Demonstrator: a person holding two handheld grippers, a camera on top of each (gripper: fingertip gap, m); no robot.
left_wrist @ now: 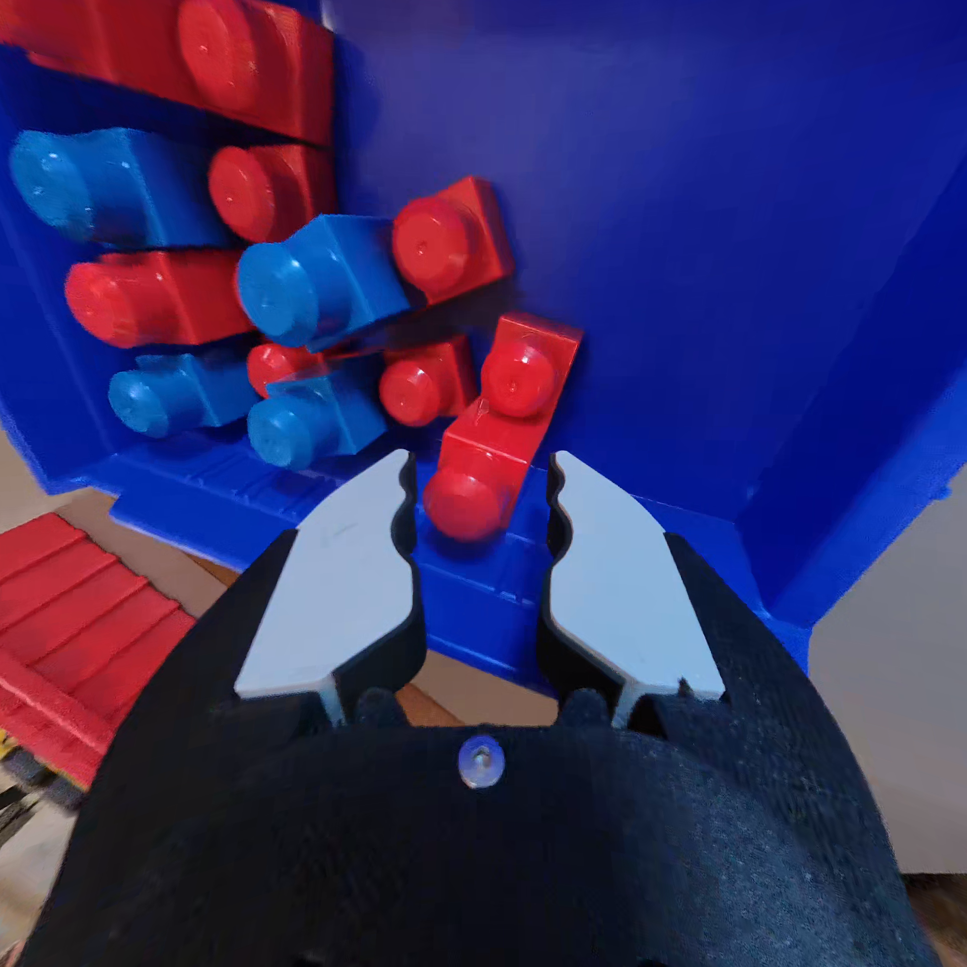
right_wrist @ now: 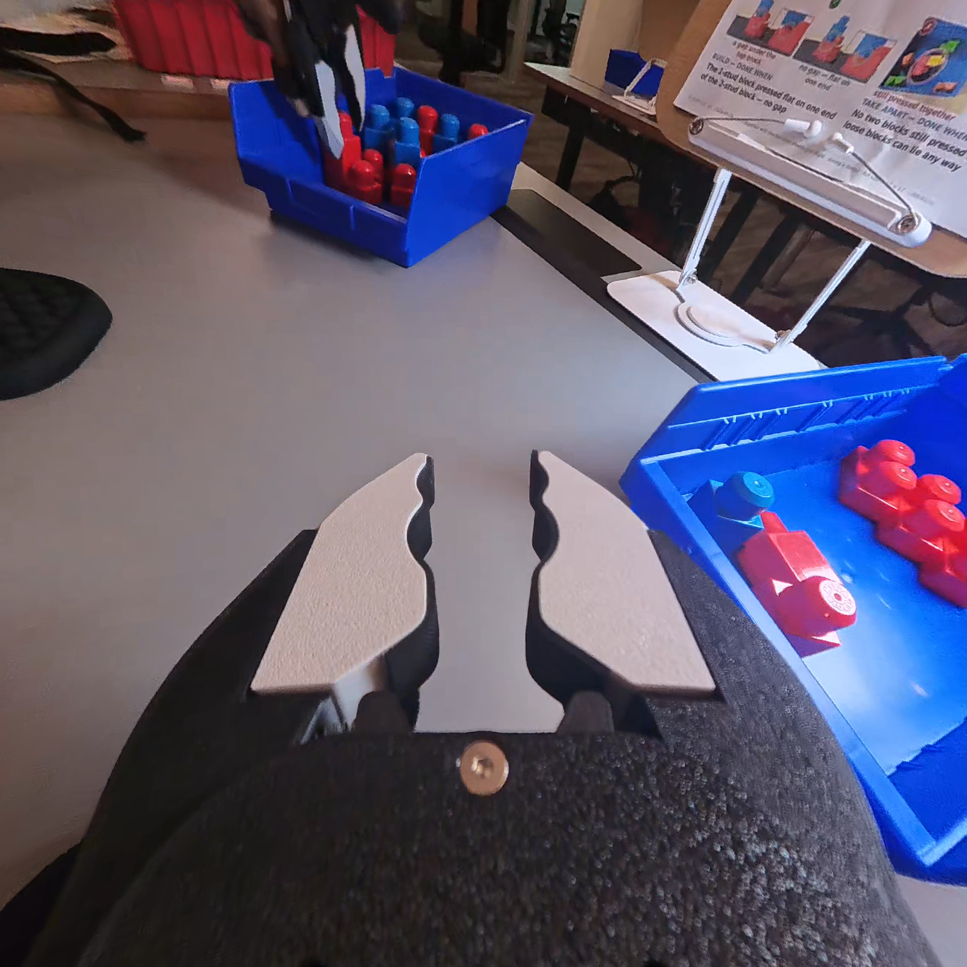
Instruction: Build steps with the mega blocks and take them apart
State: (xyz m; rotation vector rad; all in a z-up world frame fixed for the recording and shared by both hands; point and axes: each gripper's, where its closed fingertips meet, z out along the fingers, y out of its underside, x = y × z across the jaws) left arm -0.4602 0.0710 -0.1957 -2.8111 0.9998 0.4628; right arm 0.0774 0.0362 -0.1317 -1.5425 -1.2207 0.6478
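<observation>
- The right gripper (right_wrist: 481, 505) hovers low over the bare grey counter (right_wrist: 293, 366), jaws open with nothing between them.
- Just to its right, a near blue bin (right_wrist: 675, 471) holds a few red blocks (right_wrist: 910, 513) and a blue block (right_wrist: 743, 494).
- Farther off on the left, a far bin (right_wrist: 460, 178) is crowded with red and blue blocks standing upright.
- The left gripper (left_wrist: 479, 502) dips into that far bin (left_wrist: 680, 209), jaws open on either side of a red two-stud block (left_wrist: 497, 434) without touching it.
- At the far right, a white stand (right_wrist: 732, 324) carries a printed sheet.
</observation>
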